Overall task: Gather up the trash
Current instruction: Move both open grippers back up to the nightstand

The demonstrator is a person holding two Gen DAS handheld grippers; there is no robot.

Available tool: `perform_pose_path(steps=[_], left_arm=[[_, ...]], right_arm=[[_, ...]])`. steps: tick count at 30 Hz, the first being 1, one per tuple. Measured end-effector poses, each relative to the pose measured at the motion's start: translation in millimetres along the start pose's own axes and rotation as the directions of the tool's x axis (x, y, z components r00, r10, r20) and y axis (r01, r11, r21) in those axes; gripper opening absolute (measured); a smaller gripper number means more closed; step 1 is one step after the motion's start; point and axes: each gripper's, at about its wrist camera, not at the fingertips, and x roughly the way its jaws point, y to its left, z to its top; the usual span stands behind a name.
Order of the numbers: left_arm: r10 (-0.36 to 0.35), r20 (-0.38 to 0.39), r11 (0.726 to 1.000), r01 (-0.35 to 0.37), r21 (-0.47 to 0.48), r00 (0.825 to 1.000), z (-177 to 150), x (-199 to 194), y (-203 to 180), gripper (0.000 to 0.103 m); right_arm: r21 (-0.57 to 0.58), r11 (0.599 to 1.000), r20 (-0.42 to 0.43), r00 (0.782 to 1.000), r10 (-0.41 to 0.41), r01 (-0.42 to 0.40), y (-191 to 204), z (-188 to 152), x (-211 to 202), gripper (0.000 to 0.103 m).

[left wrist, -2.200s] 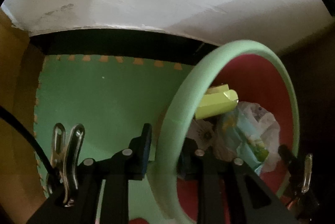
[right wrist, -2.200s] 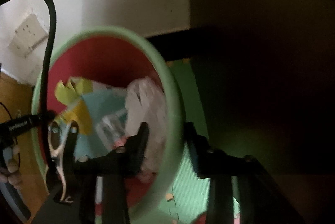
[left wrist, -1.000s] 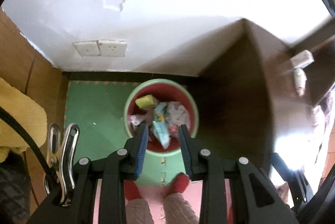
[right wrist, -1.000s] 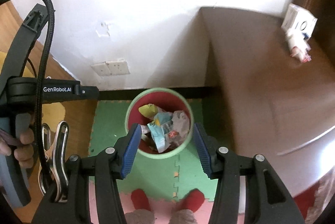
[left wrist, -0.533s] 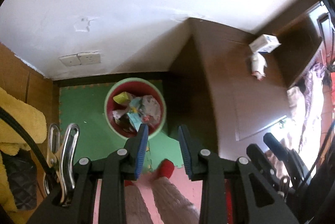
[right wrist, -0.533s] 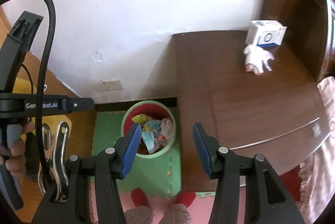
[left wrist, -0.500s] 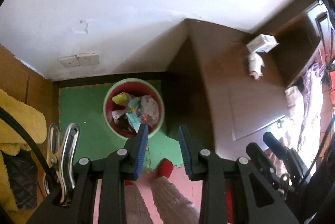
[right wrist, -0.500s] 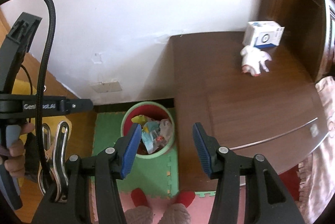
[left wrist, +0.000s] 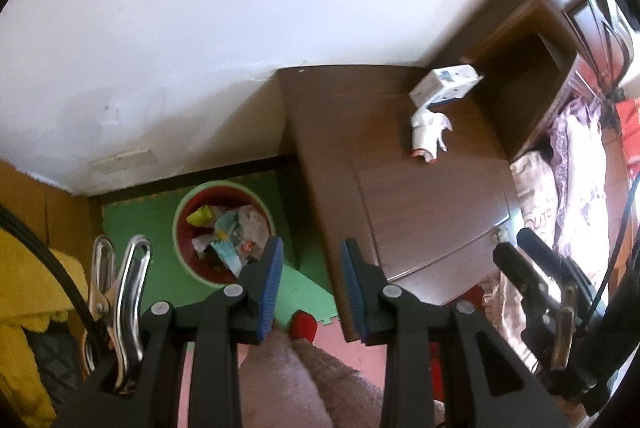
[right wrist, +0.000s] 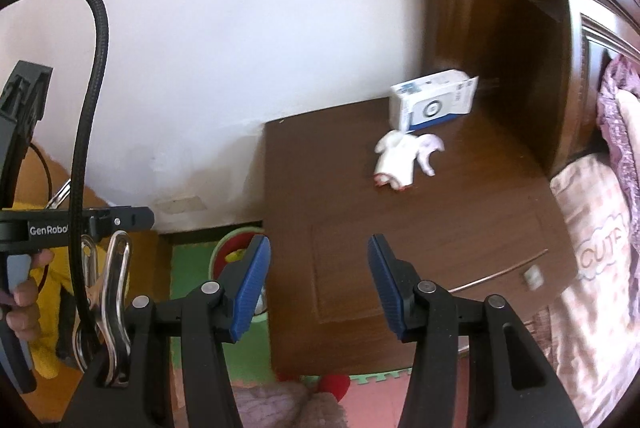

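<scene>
In the left wrist view the whole mouth of the green-rimmed trash bin (left wrist: 224, 232) is seen at about 8 o'clock from the frame centre, standing on the green floor mat (left wrist: 132, 228) and filled with crumpled wrappers (left wrist: 232, 232). In the right wrist view only a sliver of the trash bin (right wrist: 236, 248) is shown, the rest being hidden behind the left finger of the right hand-held gripper (right wrist: 316, 280). The person's hand (right wrist: 24, 304) on the other handle is shown only in the right wrist view, at 9 o'clock.

The left hand-held gripper (left wrist: 310, 282) is held with a narrow gap between its blue pads and nothing in it. The right hand-held gripper is spread wider, also with nothing between its pads.

On the dark wooden counter (right wrist: 440, 228), a white and blue box (right wrist: 434, 105) is seen at 1 o'clock, with a white crumpled piece of trash (right wrist: 404, 159) lying just in front of it, touching or nearly so. Bedding (right wrist: 592, 248) is seen at 3 o'clock beside the counter. A yellow cloth (left wrist: 28, 288) is seen at 9 o'clock in the left wrist view.
</scene>
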Motion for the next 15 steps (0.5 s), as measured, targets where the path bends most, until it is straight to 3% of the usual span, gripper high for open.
perform_pose_path(steps=[11,15], left_arm=[[-0.055,-0.025,0.979,0.059,0.194,0.998,48.4,16.2,-50.1,0.032],[-0.081,-0.040,0.972,0.088,0.216,0.996,60.9,19.2,-66.5,0.034]], right_arm=[[0.149,0.982,-0.019,0.994,-0.110,0.112,-47.7,24.6,-4.9,0.052],[0.187,0.973,-0.033,0.990,-0.134,0.138,-62.1,29.4,-8.7,0.052]])
